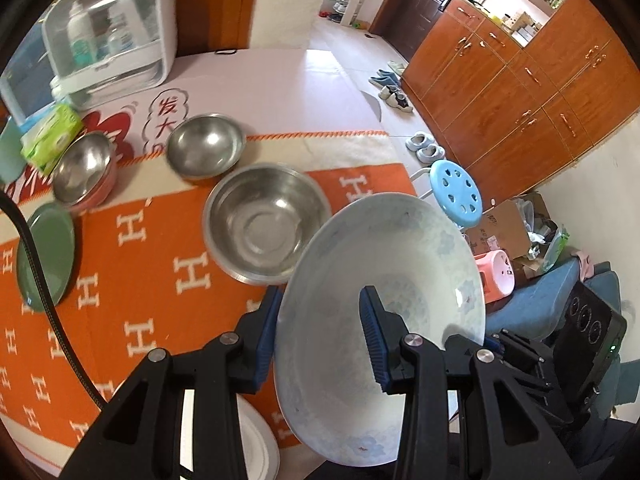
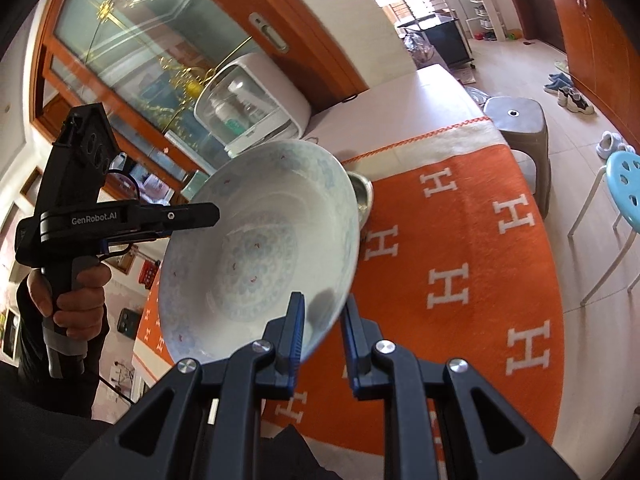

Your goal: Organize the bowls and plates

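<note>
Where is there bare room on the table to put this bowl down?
Bare orange cloth between the green plate and the large steel bowl. Crowded behind: middle steel bowl, stacked bowls, tissue box.

The left black two-finger gripper with blue ribbed pads (image 1: 322,332) has its jaws closed across the rim of something, one pad on each face of the wall. The right black two-finger gripper with blue ribbed pads (image 2: 322,330) is clamped the same way, a finger on each side. In the right wrist view the person's bare left hand (image 2: 76,296) wraps the left gripper's pistol handle, which stands upright.
</note>
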